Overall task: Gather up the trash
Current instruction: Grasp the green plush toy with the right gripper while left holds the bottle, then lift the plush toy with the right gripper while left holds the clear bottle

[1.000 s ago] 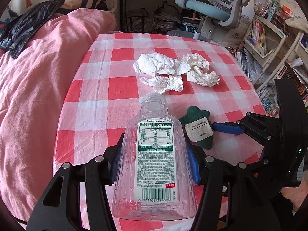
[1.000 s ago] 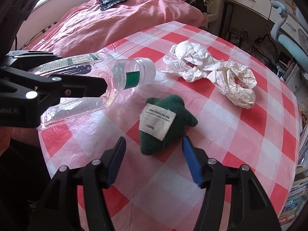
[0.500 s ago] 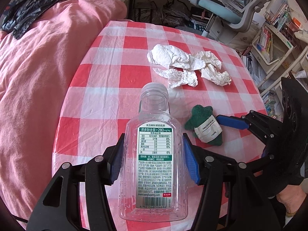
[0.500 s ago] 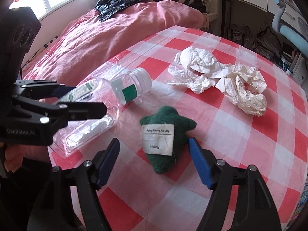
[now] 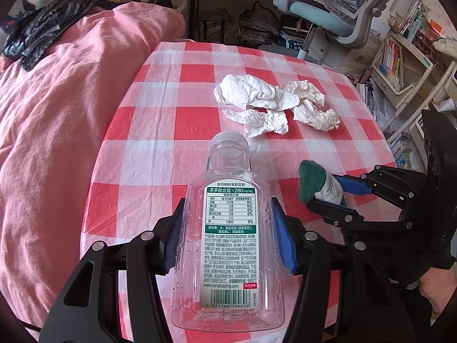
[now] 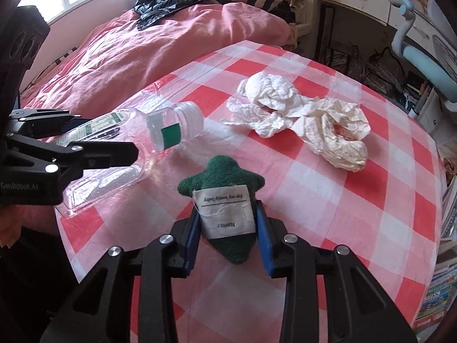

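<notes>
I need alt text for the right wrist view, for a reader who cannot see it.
The right gripper pinches a green plush toy by its white tag, above a red-and-white checked table. At left, the left gripper holds an empty clear bottle; crumpled tissues lie beyond.

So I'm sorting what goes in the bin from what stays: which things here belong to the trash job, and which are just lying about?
Part of the job:
- empty plastic bottle, gripped in the left tongs
- green felt scrap, right tongs just closed on it
- crumpled tissues on the checked tablecloth

Lying about:
- pink bedding
- office chair
- bookshelf
</notes>
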The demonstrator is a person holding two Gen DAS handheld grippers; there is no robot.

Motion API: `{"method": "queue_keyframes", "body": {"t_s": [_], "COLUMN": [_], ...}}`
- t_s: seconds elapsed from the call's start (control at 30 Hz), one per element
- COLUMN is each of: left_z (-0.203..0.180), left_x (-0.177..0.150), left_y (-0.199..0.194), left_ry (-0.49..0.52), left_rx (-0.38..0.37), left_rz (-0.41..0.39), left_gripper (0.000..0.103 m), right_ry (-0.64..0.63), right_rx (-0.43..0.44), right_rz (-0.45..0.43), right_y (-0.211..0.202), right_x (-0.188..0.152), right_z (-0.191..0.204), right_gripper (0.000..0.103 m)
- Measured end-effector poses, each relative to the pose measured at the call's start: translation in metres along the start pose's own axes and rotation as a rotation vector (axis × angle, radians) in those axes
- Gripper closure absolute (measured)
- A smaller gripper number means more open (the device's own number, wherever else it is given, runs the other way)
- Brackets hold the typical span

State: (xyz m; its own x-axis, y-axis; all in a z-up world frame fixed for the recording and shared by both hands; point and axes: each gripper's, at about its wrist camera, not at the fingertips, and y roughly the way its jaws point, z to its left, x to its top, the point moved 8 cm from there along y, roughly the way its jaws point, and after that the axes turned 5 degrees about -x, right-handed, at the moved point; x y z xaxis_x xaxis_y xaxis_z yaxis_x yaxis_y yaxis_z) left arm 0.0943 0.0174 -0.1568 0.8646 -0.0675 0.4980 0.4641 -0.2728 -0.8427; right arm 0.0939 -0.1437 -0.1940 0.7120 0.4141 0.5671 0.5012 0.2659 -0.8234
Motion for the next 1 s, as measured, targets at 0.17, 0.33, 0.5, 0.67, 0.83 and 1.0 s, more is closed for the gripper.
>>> {"method": "queue_keyframes", "body": {"t_s": [0.17, 0.33, 0.5, 0.67, 0.83, 1.0], "left_z": [-0.003, -0.006, -0.008, -0.009, -0.010, -0.011], "left_x": [-0.004, -0.005, -0.003, -0.003, -0.005, -0.005], "left_y": [0.006, 0.006, 0.002, 0.003, 0.006, 0.006], "left_ry": [0.024, 0.052, 0.054, 0.047, 0.056, 0.056], "left_rx": [0.014, 0.026, 0.014, 0.008, 0.018, 0.017], "left_rz": [0.030, 0.028, 0.006, 0.008, 0.023, 0.023], "left_gripper": [0.049, 0.049, 0.049, 0.049, 0.049, 0.049], "right_ry": [0.004, -0.029, -0.036, -0.044, -0.053, -0.055], "right_rx": [-0.025, -0.036, -0.036, -0.038, 0.002, 0.028], "right_rz": [0.024, 0.039, 0.039, 0.040, 0.043, 0.017], "right_y": [0.003, 0.007, 0.006, 0.006, 0.008, 0.004], "right_x": [-0.007, -0.010, -0.011, -0.012, -0.013, -0.009], "right_z": [-0.010, -0.004, -0.004, -0.003, 0.007, 0.014], "right_gripper": [0.067, 0.066, 0.066, 0.064, 0.041, 0.047]}}
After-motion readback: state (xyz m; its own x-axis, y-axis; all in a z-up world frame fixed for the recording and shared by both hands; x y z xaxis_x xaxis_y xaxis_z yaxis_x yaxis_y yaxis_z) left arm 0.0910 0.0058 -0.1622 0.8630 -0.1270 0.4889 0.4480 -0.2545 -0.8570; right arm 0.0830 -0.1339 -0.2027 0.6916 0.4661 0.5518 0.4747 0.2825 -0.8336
